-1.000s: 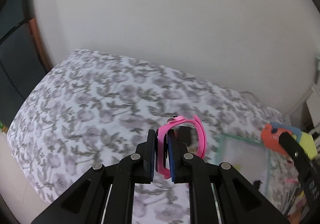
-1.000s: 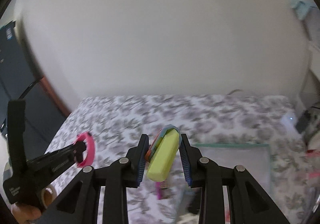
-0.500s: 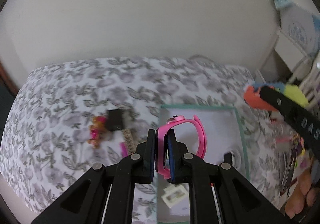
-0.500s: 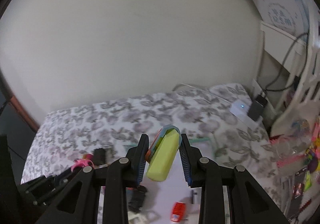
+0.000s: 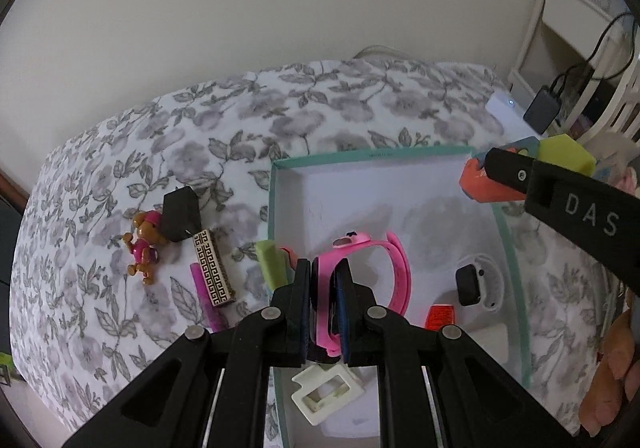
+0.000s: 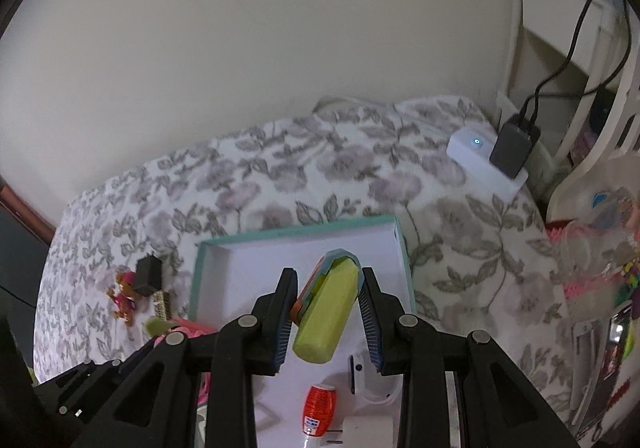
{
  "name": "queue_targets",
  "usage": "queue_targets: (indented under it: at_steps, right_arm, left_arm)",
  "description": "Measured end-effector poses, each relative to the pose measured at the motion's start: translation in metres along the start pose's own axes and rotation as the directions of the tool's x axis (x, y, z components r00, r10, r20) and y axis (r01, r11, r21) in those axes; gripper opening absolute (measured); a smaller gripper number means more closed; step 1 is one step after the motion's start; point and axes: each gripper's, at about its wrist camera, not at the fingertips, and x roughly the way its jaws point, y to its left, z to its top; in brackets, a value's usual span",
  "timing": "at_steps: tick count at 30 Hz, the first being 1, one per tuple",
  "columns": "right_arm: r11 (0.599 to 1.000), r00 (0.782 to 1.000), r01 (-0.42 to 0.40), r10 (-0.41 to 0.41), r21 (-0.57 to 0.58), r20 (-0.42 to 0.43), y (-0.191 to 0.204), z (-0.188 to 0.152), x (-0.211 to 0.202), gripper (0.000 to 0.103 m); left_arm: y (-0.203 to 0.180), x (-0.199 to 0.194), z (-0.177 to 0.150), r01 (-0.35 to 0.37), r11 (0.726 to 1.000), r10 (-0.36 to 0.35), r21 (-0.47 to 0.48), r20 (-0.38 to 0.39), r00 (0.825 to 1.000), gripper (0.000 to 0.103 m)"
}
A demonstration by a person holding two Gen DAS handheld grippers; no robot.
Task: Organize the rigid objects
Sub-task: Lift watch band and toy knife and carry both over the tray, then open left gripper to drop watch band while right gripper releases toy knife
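Note:
My left gripper (image 5: 323,268) is shut on a pink watch (image 5: 376,268) and holds it above the teal-rimmed white box (image 5: 276,184). My right gripper (image 6: 328,284) is shut on a stack of coloured blocks (image 6: 326,316), yellow-green in front, above the same box (image 6: 298,233). In the left wrist view the stack (image 5: 564,154) hangs over the box's far right corner. Inside the box lie a white smartwatch (image 5: 476,282), a red item (image 5: 440,316), a white frame (image 5: 326,392) and a white plug (image 6: 360,434).
Left of the box on the floral cloth (image 5: 160,152) lie a toy dog (image 5: 142,244), a black adapter (image 5: 180,212), a patterned bar (image 5: 212,272), a purple stick (image 5: 208,304) and a green block (image 5: 270,262). A white hub with a black charger (image 6: 492,156) sits far right.
Both grippers have swung right and tipped down over the box, each still holding its object. The box and the loose items have come into full view.

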Motion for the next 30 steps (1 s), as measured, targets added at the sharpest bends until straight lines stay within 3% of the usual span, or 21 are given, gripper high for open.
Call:
queue_targets:
  at_steps: [14,30]
  right_arm:
    - [0.997,0.989,0.063,-0.069,-0.052,-0.133,-0.002,-0.021,0.047,0.033]
    - [0.992,0.977,0.066,-0.086,-0.105,-0.197,0.003,-0.031,0.060,0.033]
  left_arm:
    - [-0.009,0.039,-0.013,-0.054,0.998,0.056,0.028,-0.085,0.995,0.012]
    - [-0.009,0.054,-0.019,-0.072,0.997,0.076,0.037,-0.129,0.989,0.012]
